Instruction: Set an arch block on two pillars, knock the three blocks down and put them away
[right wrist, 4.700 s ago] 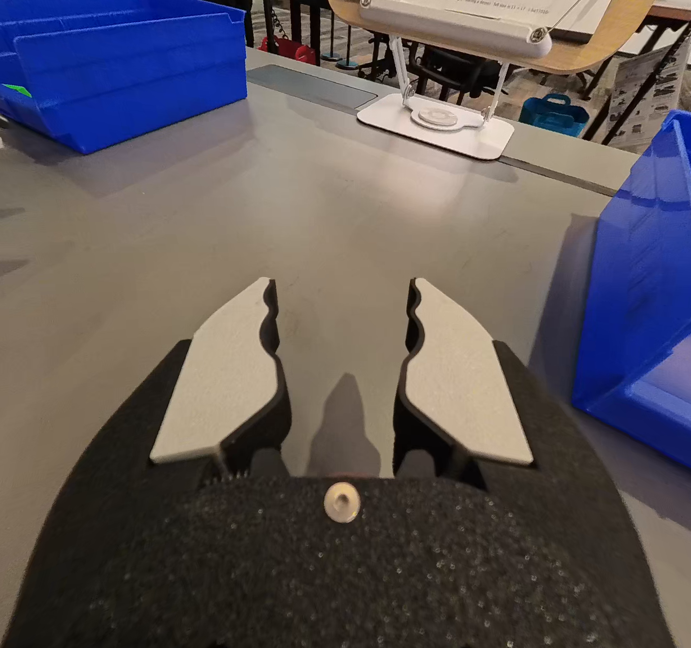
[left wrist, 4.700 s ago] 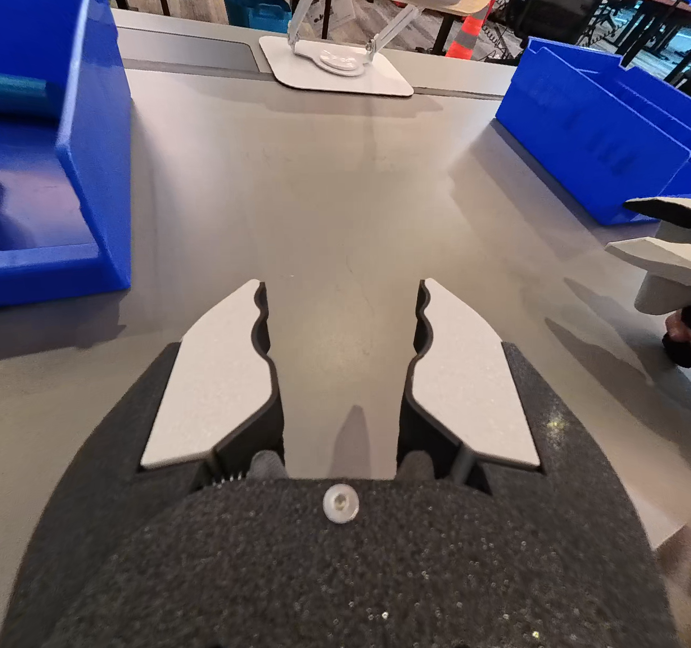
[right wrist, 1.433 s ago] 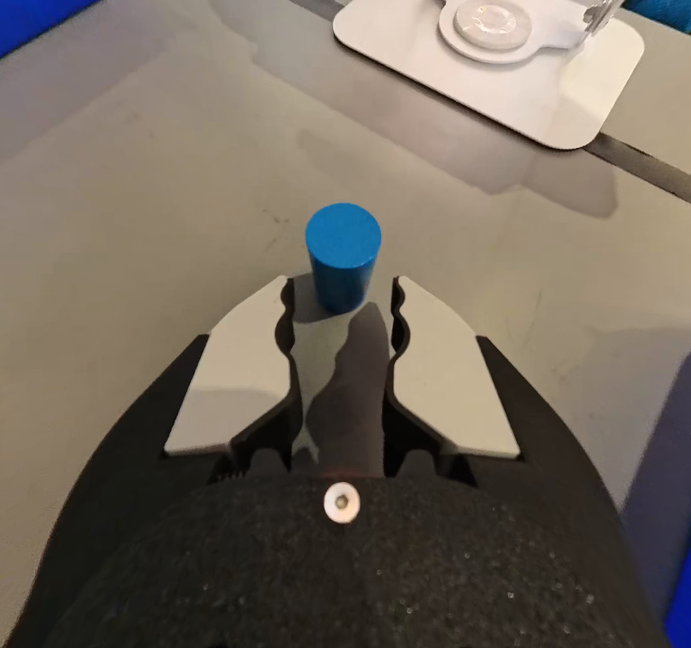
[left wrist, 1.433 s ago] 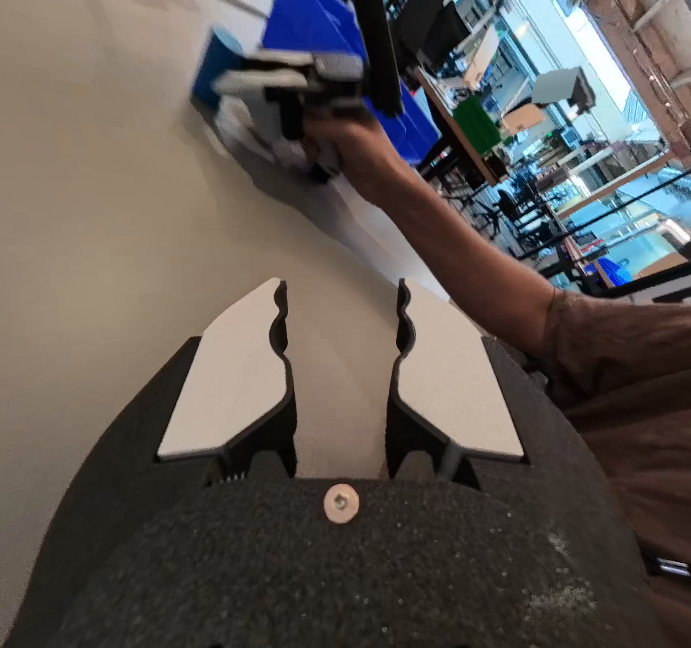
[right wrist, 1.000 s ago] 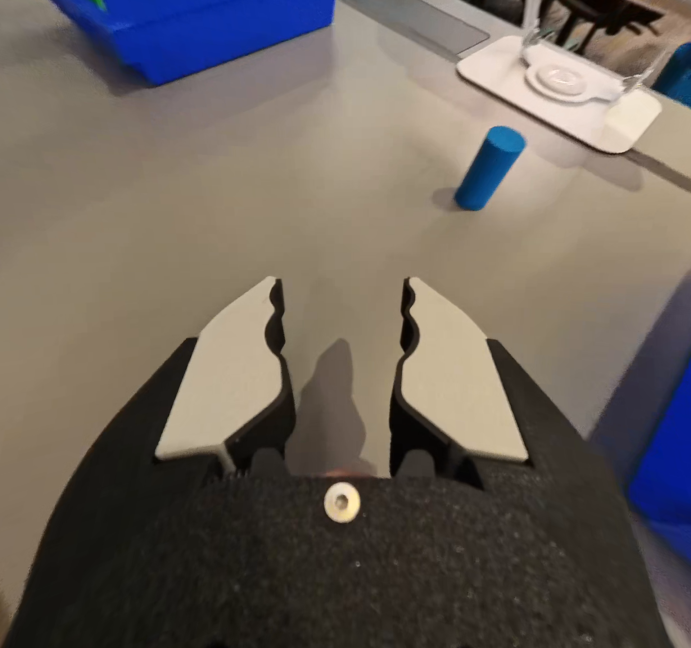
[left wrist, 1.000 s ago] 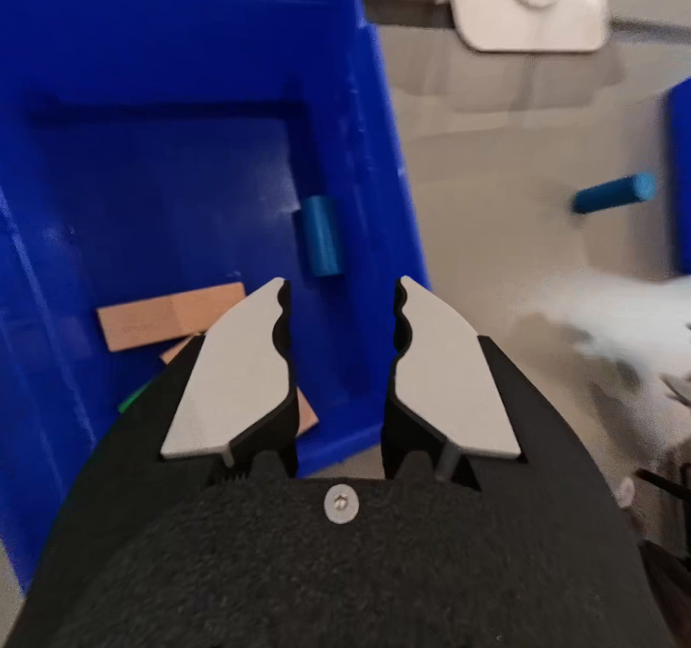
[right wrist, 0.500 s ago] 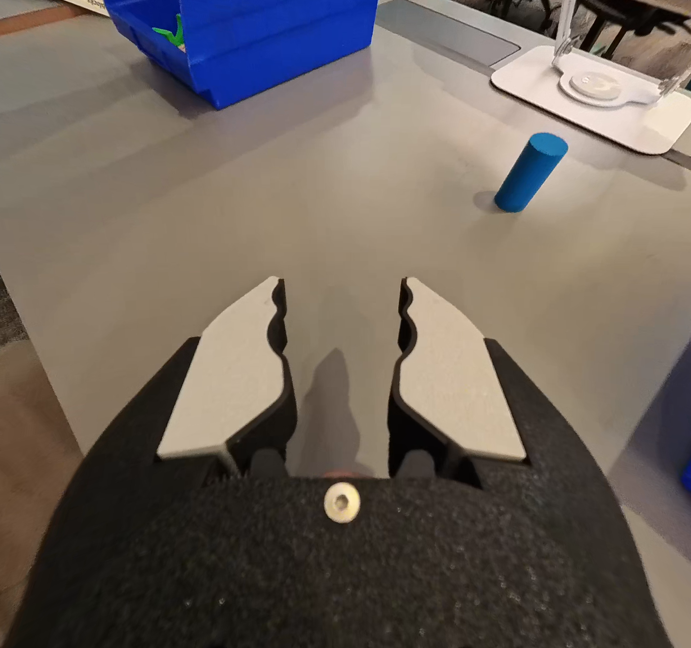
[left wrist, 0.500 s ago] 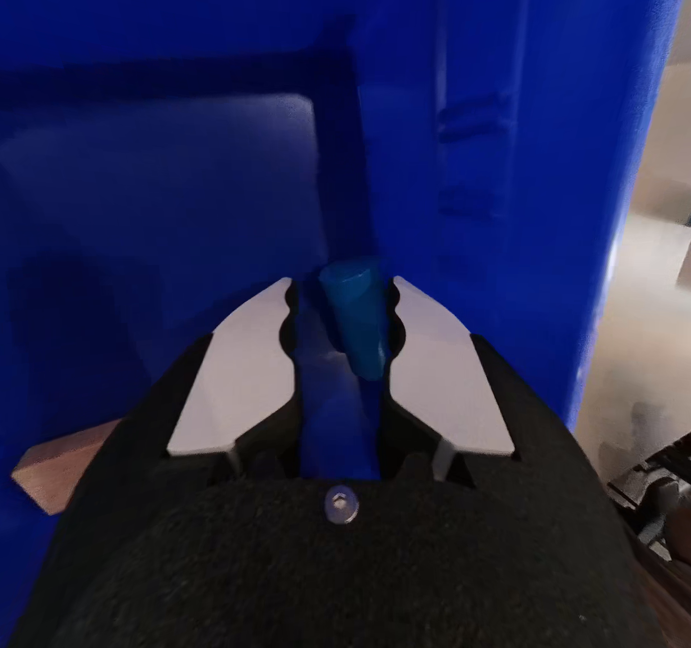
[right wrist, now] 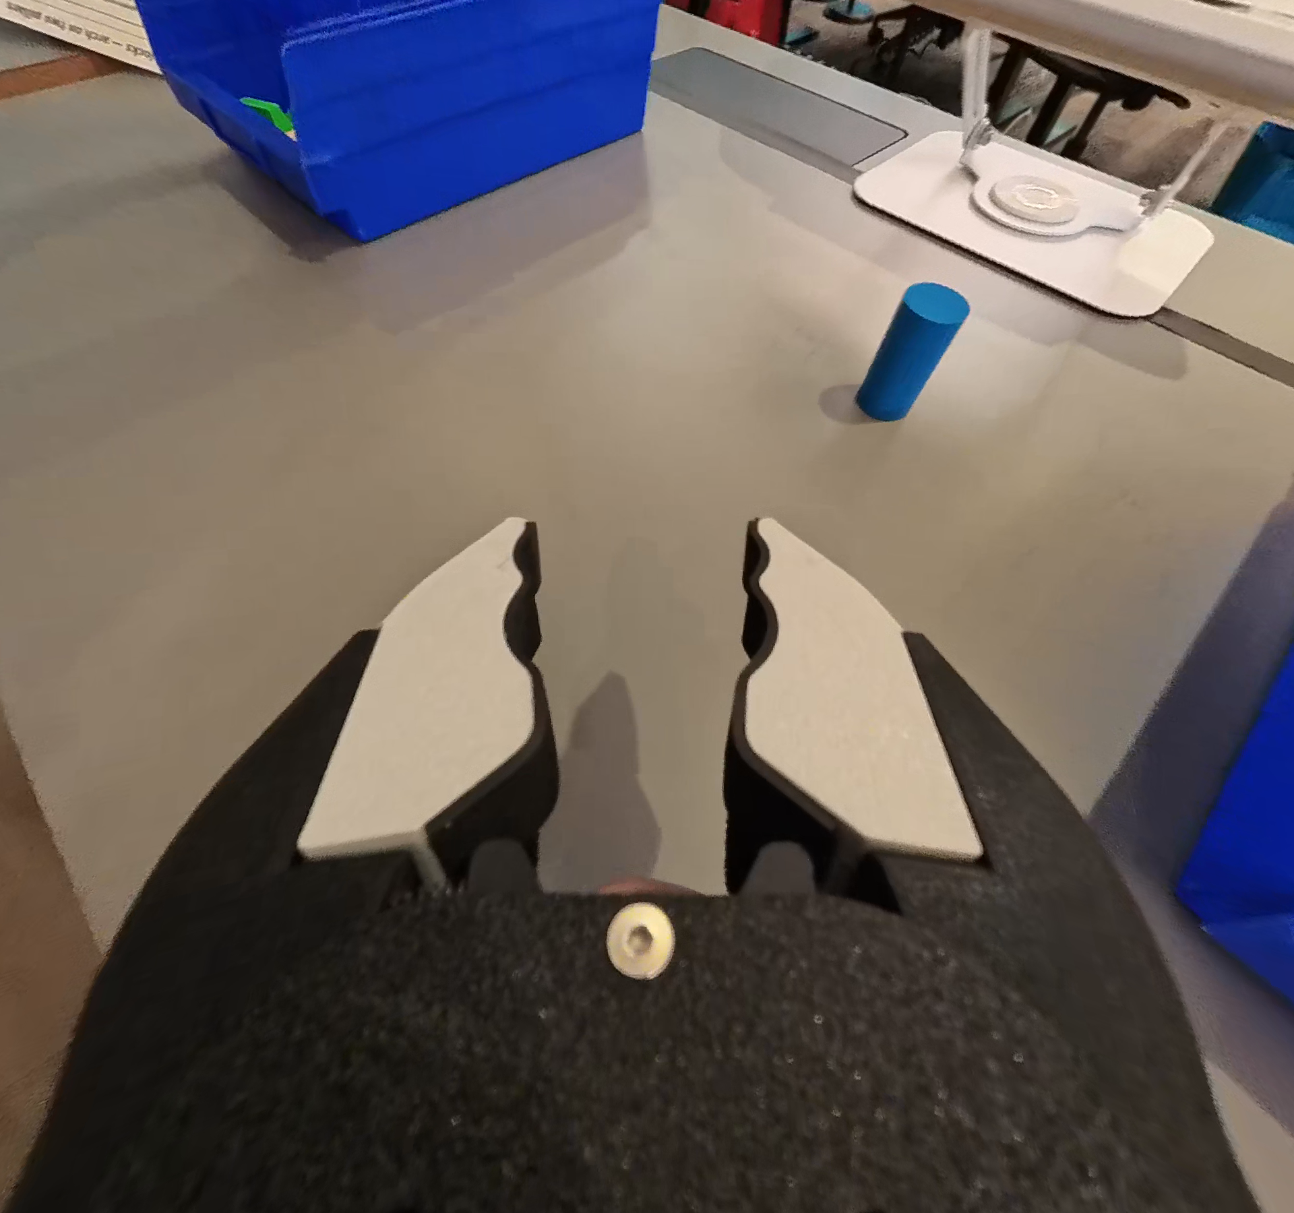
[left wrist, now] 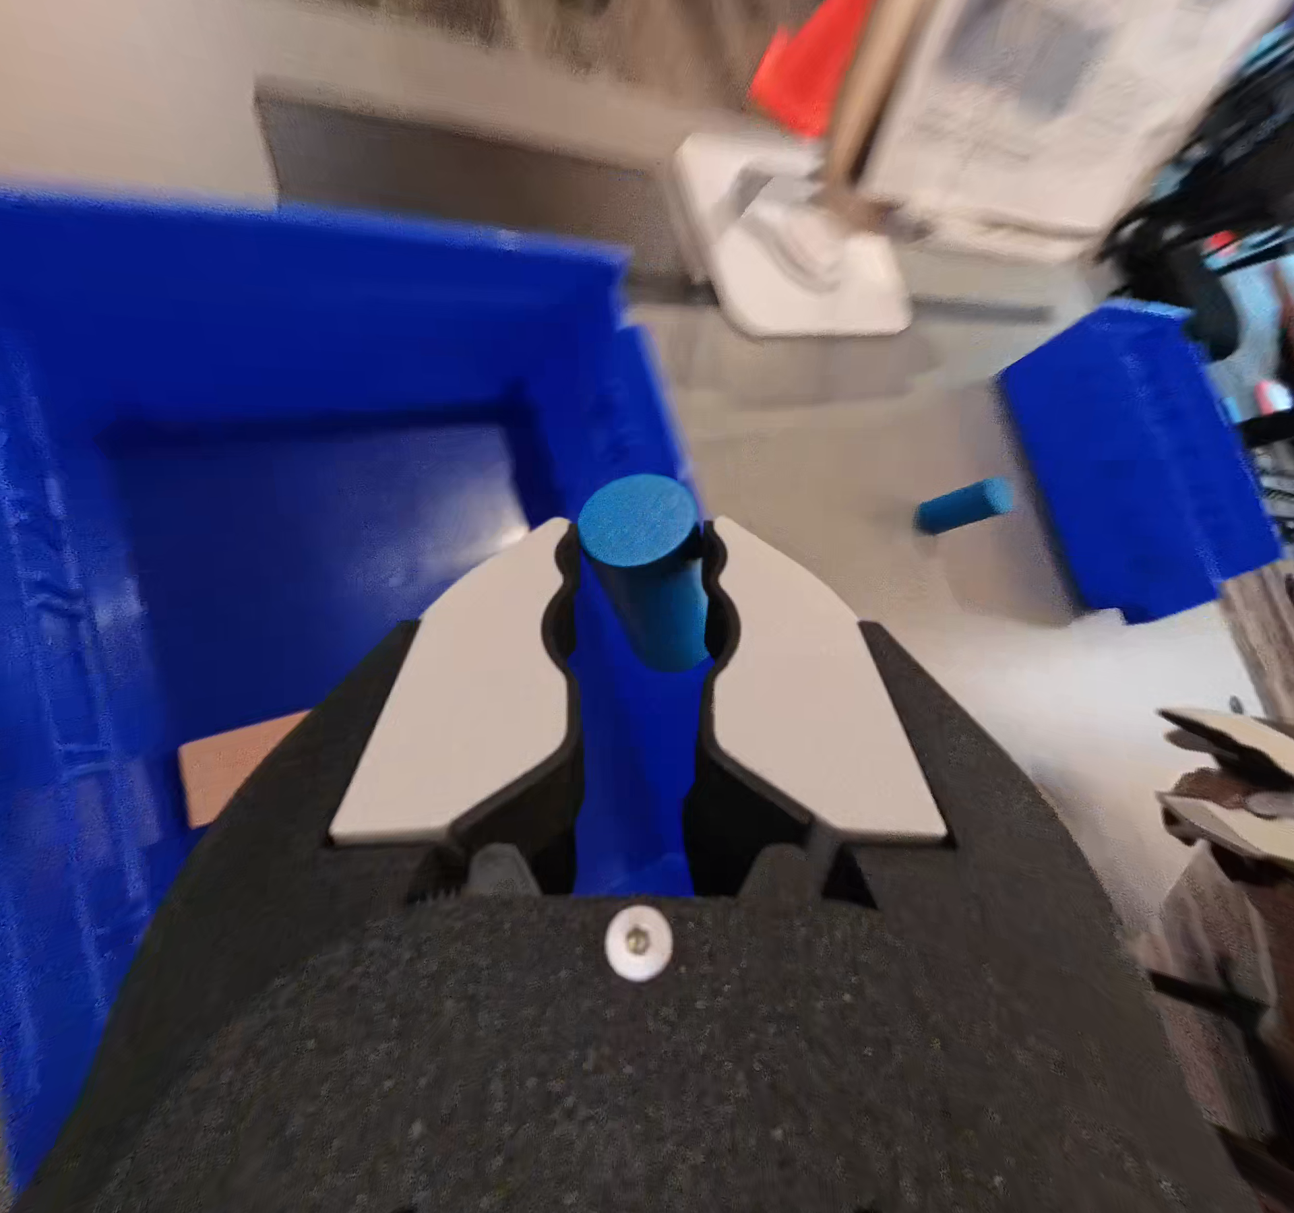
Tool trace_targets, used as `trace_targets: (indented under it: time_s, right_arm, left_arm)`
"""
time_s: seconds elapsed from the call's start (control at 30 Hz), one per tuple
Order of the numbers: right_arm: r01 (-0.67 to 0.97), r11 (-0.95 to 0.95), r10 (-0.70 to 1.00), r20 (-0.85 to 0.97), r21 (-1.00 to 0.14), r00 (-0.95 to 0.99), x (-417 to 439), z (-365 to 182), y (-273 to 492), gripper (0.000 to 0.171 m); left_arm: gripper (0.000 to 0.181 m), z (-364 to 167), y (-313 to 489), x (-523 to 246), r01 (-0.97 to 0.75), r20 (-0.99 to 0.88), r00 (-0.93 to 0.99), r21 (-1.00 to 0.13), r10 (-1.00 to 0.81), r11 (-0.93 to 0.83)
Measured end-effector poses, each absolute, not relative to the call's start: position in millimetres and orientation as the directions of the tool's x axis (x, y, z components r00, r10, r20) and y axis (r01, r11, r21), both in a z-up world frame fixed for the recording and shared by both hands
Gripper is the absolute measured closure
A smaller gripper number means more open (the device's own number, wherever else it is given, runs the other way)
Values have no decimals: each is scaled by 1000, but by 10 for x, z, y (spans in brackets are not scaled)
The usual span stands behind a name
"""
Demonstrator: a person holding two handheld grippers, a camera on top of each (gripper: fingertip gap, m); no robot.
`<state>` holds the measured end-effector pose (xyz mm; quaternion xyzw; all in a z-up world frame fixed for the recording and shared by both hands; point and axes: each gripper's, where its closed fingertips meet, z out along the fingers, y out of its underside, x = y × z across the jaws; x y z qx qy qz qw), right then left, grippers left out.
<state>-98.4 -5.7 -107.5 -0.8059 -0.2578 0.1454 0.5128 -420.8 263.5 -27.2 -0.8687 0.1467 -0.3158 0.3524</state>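
Observation:
My left gripper [left wrist: 638, 542] is shut on a blue cylinder pillar [left wrist: 648, 574] and holds it tilted above the near right corner of a blue bin [left wrist: 210, 353]. A tan wooden block [left wrist: 231, 766] lies in that bin, partly hidden by the gripper. A second blue cylinder pillar [right wrist: 910, 361] stands upright on the grey table [right wrist: 420, 444]; it also shows in the left wrist view [left wrist: 963, 516]. My right gripper [right wrist: 641, 535] is open and empty, low over the table, short and left of that pillar. Something green [right wrist: 269, 114] sits in the far bin [right wrist: 448, 87]. I see no arch block.
A second blue bin [left wrist: 1134, 479] stands at the table's right side, its corner also at the right edge of the right wrist view [right wrist: 1246, 829]. A white stand [right wrist: 1036, 213] with a board is at the back. The right gripper shows at the left wrist view's right edge [left wrist: 1232, 787].
My left gripper went down into the bin, closed on the blue pillar and lifted it up out of the bin. My right gripper stayed open and drew back a little.

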Motion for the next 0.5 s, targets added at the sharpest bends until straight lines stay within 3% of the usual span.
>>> trace_targets:
  time_s: [0.07,0.17,0.37,0.5]
  right_arm:
    - [254,-337,553,27,-907,833,-909,-1084,-27,116]
    - [247,-332,528,38,-910,849,-790,-1088,21,117]
    - [246,-306,497,66,-920,865,-664,-1042,63,117]
    - [232,-314,500,47,-921,865,-655,-1077,-1,117]
  left_arm:
    - [148,44,2322,-3912,-41,382,734,-800,-561,-598]
    - [149,99,1825,-3176,-141,252,693,-871,-675,-470]
    - [148,-661,1627,-1872,-348,-27,650,-899,-759,-267]
    - [148,-1013,1938,-1621,-344,-23,650,-900,-759,-267]
